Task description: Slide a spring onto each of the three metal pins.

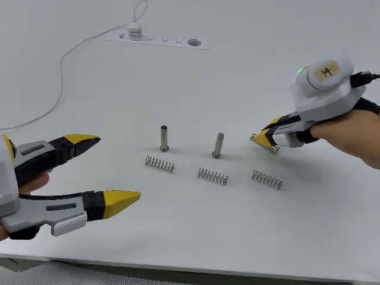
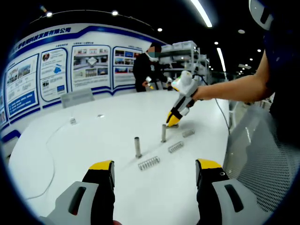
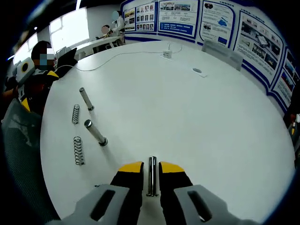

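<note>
Two metal pins stand upright on the white table, one at the left and one in the middle. Three springs lie in a row in front of them: left, middle, right. My right gripper is shut on the third pin, whose end pokes out just above the table, right of the middle pin. At the lower left my left gripper is open and holds nothing, short of the left spring.
A white power strip with a plugged adapter and a thin cable lies at the back of the table. The table's front edge runs along the bottom. A person stands behind the far side of the table.
</note>
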